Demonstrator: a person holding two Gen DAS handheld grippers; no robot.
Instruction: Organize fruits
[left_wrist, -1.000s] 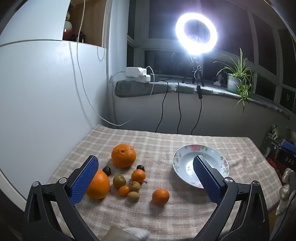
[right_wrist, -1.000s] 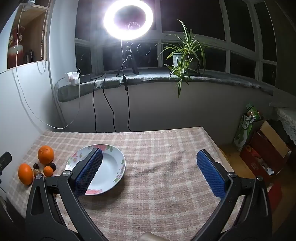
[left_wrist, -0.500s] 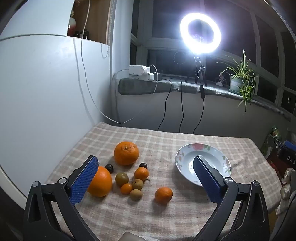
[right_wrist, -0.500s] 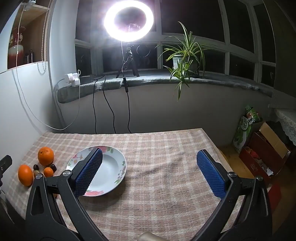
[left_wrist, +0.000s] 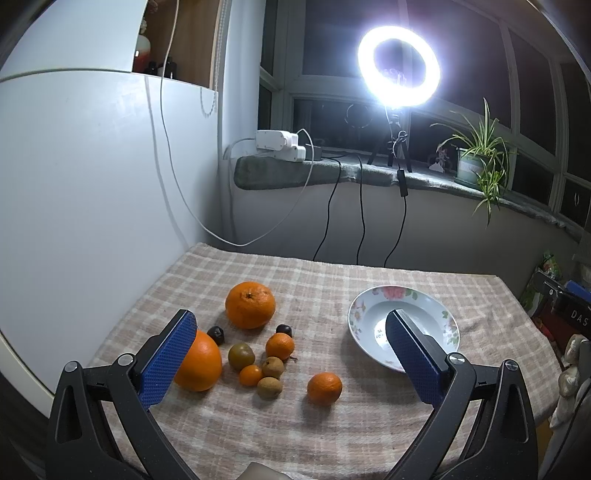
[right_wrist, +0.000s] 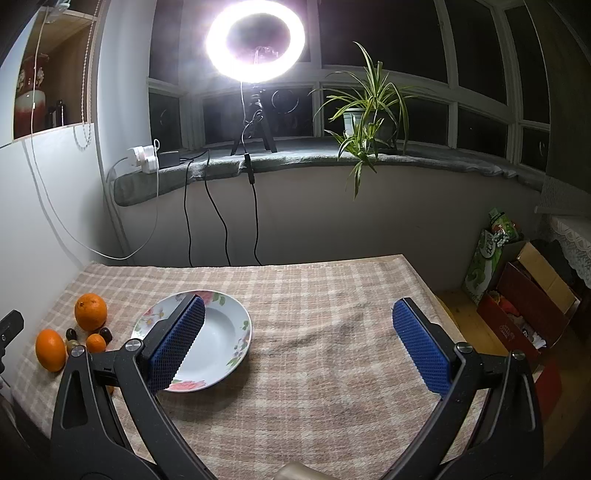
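A matt, woven checked cloth (left_wrist: 332, 424) covers the bench. At 2 o'clock from the dimpled-skinned oranges (left_wrist: 250, 304), the plate (left_wrist: 439, 314) looks glossy, glazed ceramic. The tongs' pads (right_wrist: 421, 345) are blue, rough-textured rubber on matt black plastic.

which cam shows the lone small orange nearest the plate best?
Left wrist. The lone small orange sits unobstructed on the cloth between the fruit cluster and the plate. In the right wrist view it is hidden behind the right tongs' left arm.

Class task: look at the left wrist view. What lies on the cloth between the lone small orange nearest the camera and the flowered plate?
Nothing: between the small orange and the plate there is only bare checked cloth, seen in the left wrist view.
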